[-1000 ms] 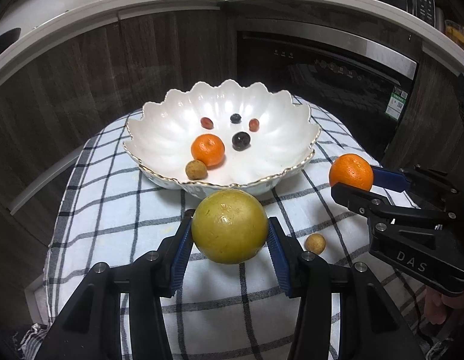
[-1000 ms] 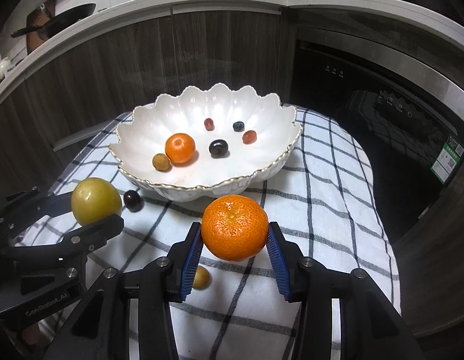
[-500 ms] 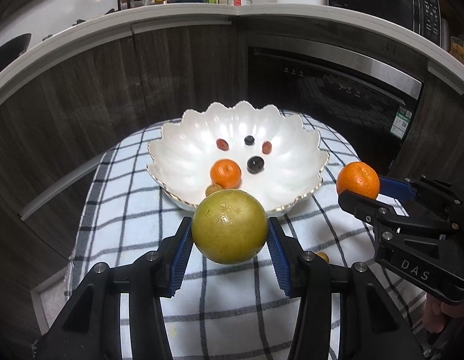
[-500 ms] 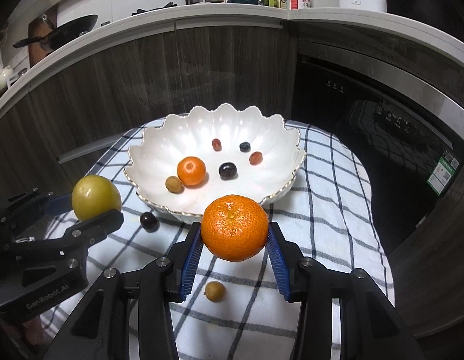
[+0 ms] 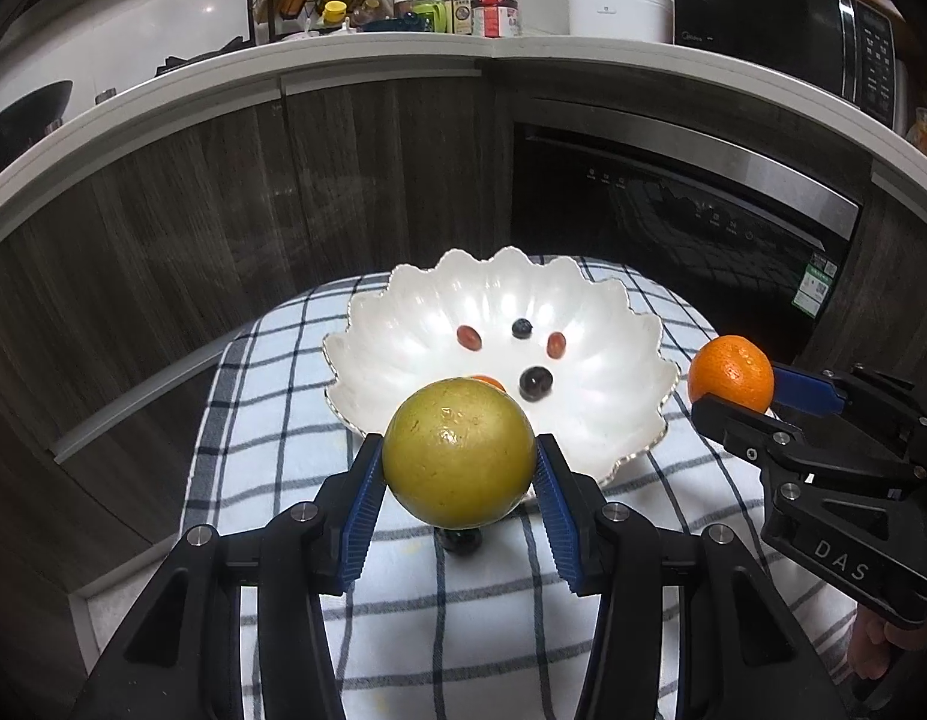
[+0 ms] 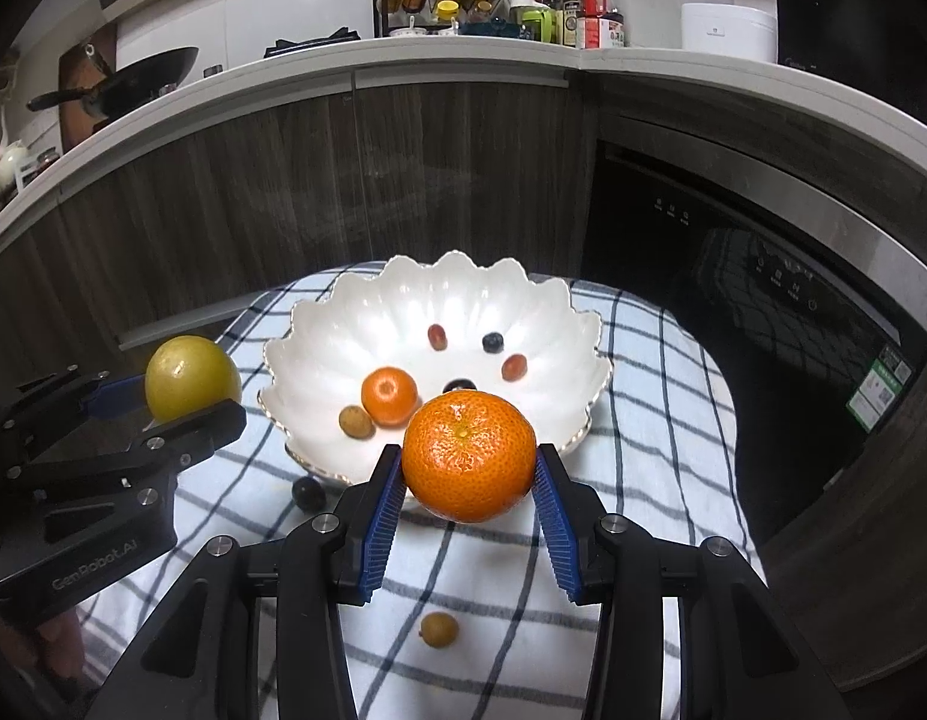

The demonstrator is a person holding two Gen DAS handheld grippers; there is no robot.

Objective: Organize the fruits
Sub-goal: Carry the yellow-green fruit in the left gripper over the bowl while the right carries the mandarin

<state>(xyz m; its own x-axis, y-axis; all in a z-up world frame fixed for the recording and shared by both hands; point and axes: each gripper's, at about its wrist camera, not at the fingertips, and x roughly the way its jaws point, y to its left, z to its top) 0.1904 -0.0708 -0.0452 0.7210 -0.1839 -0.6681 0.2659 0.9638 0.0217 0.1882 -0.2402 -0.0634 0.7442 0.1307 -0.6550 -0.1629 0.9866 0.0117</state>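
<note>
My left claw (image 5: 460, 468) points forward and downward, its blue ribbed pads (image 5: 367, 498) pressed against both sides of a round yellow-green fruit (image 5: 459, 461), held clear of the surface below. My right claw (image 6: 468, 468) takes the same downward slant, pads clamped on a large orange (image 6: 468, 457). The two claws sit side by side, apart. A part of my hand (image 6: 37, 642) shows behind the left claw's body.
</note>
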